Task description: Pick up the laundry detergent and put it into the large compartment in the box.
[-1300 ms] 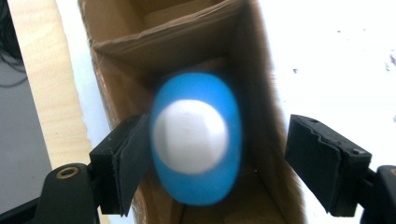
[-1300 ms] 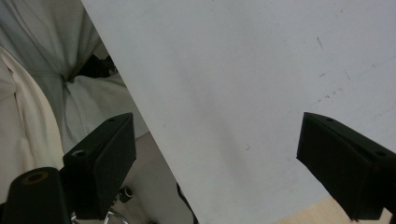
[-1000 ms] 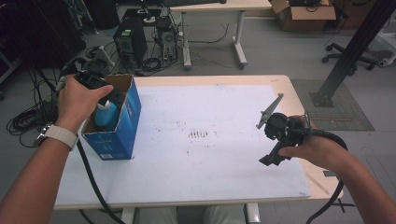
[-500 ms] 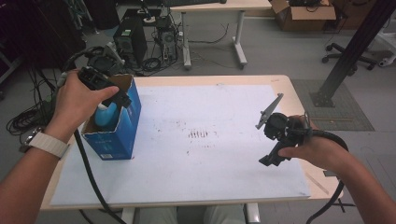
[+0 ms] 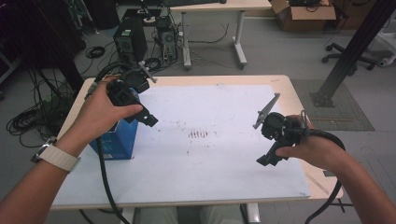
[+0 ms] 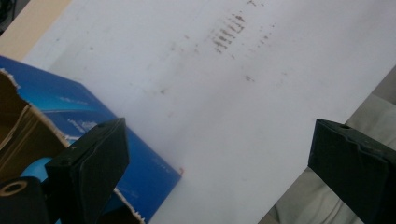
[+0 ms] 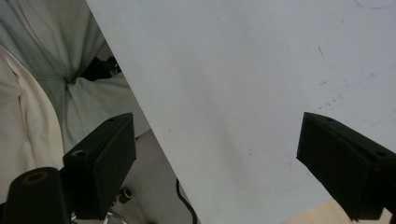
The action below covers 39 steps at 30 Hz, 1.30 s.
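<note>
A blue cardboard box [image 5: 116,142] with a torn open top stands at the left of the white sheet [image 5: 210,154] that covers the table. In the left gripper view the box [image 6: 140,163] lies at the lower left, with something light blue [image 6: 31,169] inside it. My left gripper [image 5: 140,108] hangs above the box's right side, its jaws wide open and bare [image 6: 217,140]. My right gripper [image 5: 269,148] hovers over the sheet's right part near its front edge, also open with nothing between the jaws [image 7: 215,135].
Faint brown smudges [image 5: 198,134] mark the sheet's middle. The person's pale clothing [image 7: 42,93] lies below the table's front edge. Beyond the table are computer towers [image 5: 126,39], coiled cables [image 5: 28,116], a second desk [image 5: 215,9] and a black post [image 5: 350,51].
My left gripper has lifted from the box's open top and swung right, so it now hangs over the box's right edge. The right gripper has stayed still.
</note>
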### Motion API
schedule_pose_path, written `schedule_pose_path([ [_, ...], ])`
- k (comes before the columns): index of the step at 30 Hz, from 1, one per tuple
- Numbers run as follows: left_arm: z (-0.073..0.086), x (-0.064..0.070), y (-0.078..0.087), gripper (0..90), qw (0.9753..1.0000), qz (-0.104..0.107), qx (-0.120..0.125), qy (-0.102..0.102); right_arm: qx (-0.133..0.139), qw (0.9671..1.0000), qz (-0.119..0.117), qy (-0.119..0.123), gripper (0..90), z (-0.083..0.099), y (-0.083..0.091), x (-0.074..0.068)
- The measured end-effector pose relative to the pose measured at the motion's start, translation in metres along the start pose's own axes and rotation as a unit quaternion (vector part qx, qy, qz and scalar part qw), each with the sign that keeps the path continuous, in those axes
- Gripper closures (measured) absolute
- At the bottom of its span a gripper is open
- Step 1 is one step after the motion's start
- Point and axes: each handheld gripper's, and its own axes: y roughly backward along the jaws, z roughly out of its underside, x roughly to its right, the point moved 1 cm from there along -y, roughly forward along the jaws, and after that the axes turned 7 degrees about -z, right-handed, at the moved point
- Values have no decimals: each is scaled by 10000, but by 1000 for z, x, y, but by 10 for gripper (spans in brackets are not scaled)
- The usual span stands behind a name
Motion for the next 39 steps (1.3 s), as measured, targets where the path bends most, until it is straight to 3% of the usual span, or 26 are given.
schedule_pose_path([
  [15, -8, 13, -7, 61, 9995, 107, 1, -288, 6, 10000, -18, 5, 118, -4, -1, 5],
  [39, -10, 17, -7, 64, 9996, 117, 0, -270, 14, 10000, -6, 39, 118, -5, 1, 0],
])
